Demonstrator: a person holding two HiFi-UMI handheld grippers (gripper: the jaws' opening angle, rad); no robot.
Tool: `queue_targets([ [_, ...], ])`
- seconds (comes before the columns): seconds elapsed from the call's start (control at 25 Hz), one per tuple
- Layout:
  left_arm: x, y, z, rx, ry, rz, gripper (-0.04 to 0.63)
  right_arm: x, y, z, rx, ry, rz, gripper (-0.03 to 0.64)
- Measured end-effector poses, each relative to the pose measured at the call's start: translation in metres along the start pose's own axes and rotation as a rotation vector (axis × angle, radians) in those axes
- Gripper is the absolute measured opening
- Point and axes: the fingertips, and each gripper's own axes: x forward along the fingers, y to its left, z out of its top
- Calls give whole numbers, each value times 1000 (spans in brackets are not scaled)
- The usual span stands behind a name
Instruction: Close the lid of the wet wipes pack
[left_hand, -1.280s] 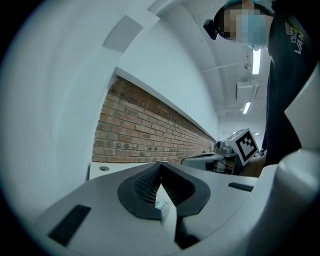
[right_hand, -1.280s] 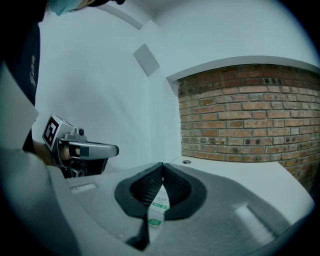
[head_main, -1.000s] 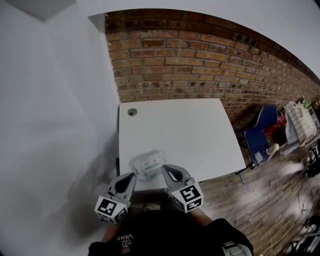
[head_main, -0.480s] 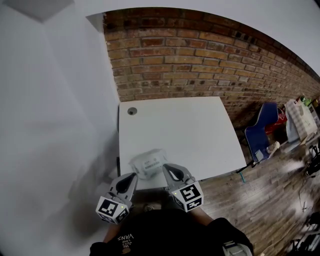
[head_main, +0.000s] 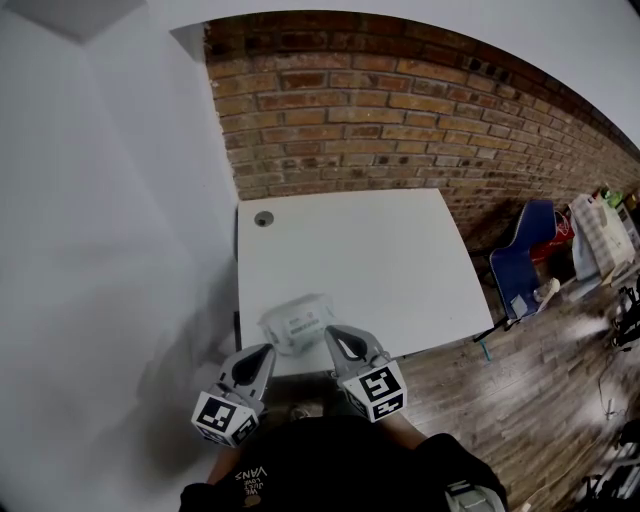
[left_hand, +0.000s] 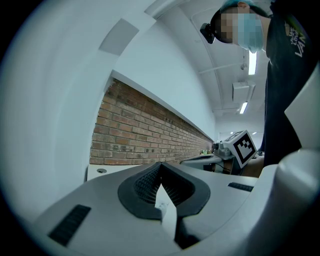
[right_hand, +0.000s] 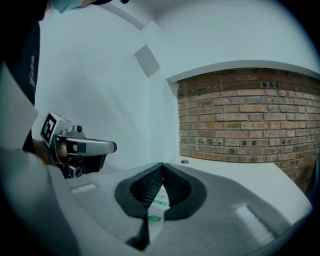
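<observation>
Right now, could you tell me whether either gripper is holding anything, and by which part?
Nothing is held. The left gripper and right gripper both have fingers closed together, empty; the wet wipes pack lies on the table between them.

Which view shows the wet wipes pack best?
Head view: the whole wet wipes pack shows, lying at the near edge of the table. The left and right gripper views each show only a narrow sliver of it behind their shut jaws.
</observation>
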Motion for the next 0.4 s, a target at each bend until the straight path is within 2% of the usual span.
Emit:
queue_targets([
  [0.12, -2, 2, -3, 25, -5, -4, 8, -1, 1, 1, -1, 0, 1, -3],
  [0.28, -1, -1, 3, -7, -2, 3, 8, 1, 1, 1, -4, -1, 2, -4],
  [0.4, -2, 1, 3, 4, -5, 0, 8, 1, 3, 2, -6, -2, 3, -4],
])
